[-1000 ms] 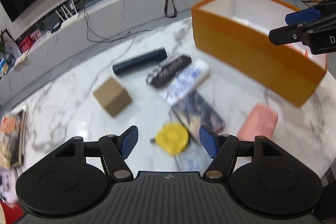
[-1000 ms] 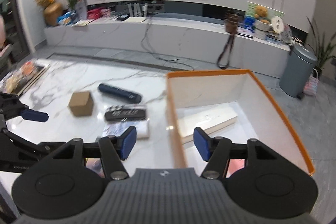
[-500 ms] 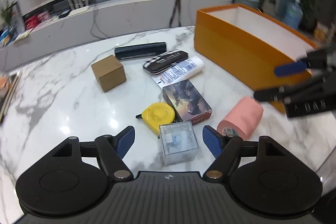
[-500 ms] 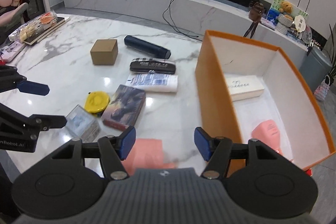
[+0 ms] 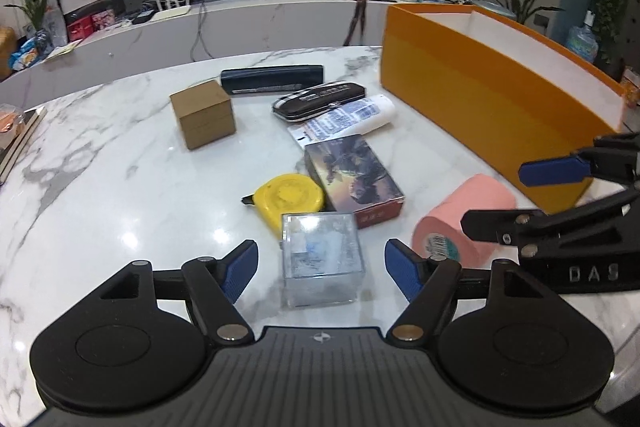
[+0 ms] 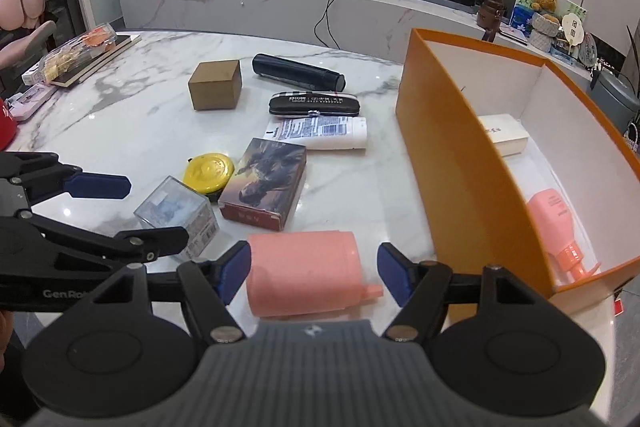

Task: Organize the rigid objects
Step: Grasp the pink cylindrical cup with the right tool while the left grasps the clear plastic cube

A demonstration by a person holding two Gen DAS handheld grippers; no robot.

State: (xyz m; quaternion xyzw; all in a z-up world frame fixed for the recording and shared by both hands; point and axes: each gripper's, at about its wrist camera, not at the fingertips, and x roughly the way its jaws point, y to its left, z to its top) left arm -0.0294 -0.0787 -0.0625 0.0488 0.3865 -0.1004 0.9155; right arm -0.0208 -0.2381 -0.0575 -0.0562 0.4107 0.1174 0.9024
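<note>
Marble table (image 5: 100,163) in a living room, TV wall behind; all places given from the orange box (image 6: 460,147).

- Orange box: open top, at the table's edge. Inside: white case (image 6: 504,137) at the far end, pink pump bottle (image 6: 554,223) nearer. Two items stowed, as far as the wall lets one see.
- Pink bottle (image 6: 304,273): on its side just outside the box's near corner. Right gripper (image 6: 314,271) straddles it, fingers apart on either side, having just been opening; pads seem clear of it.
- Clear cube (image 5: 320,259): further out from the box. Left gripper (image 5: 320,269) sits around it, fingers spread and not touching, recently closed in slightly.
- Card box (image 6: 266,183) and yellow tape measure (image 6: 209,173): beyond the cube, loose.
- White tube (image 6: 320,133), black pouch (image 6: 316,103), dark case (image 6: 298,71): ranged alongside the box's long wall, loose.
- Brown box (image 6: 216,85): farthest from the orange box.

Status: early. Eight items remain on the table; both grippers are poised over the next two picks.
</note>
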